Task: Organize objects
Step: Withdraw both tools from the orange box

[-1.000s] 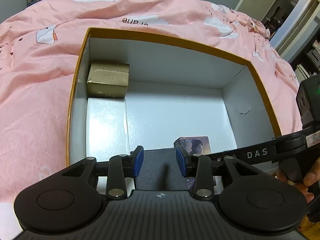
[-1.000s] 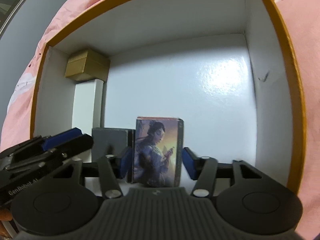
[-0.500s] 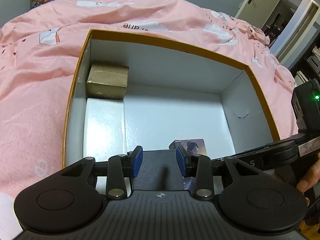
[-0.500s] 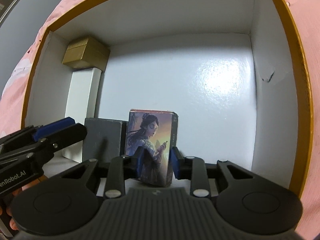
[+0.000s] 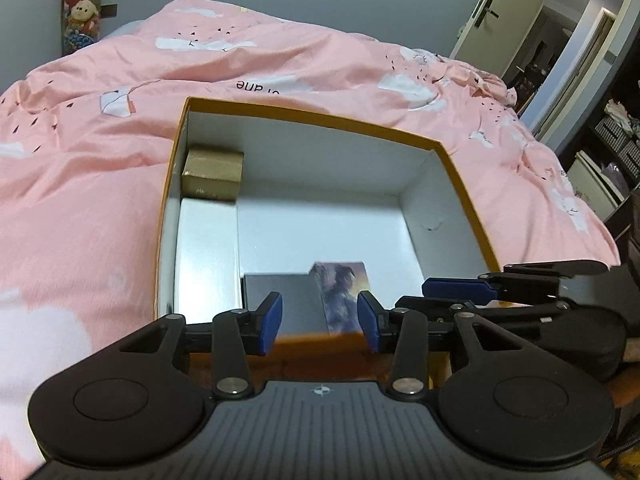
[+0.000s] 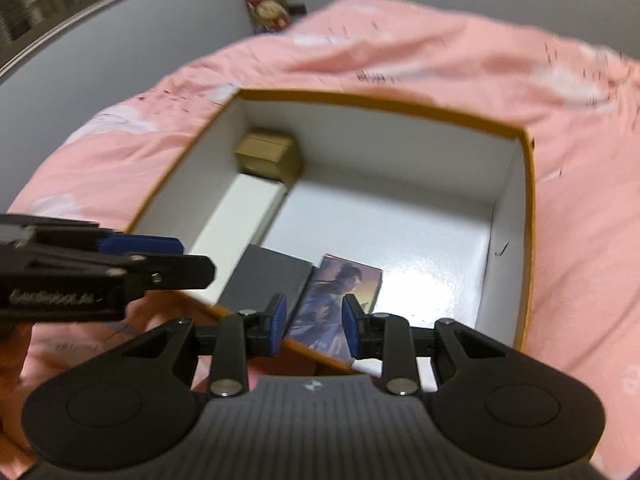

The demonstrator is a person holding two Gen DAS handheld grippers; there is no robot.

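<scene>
Boxes are all sitting inside the big orange-rimmed carton on the pink bed cover. Going by the left wrist view with the carton as a clock: a small gold box is tucked in the corner at about 10 o'clock, a long white box lies along the left wall right below it at about 8, and down at 6 there's a dark grey box with a picture card box (painted figure on the front) just beside it on its right. The rest of the white carton floor is glossy and bare.

Left tongs are over the near rim, jaws opening, nothing pinched between them. Right tongs hover above the near edge too, pads apart and released, with the card box showing in the gap below but not gripped. Right wrist view is a bit blurry.
</scene>
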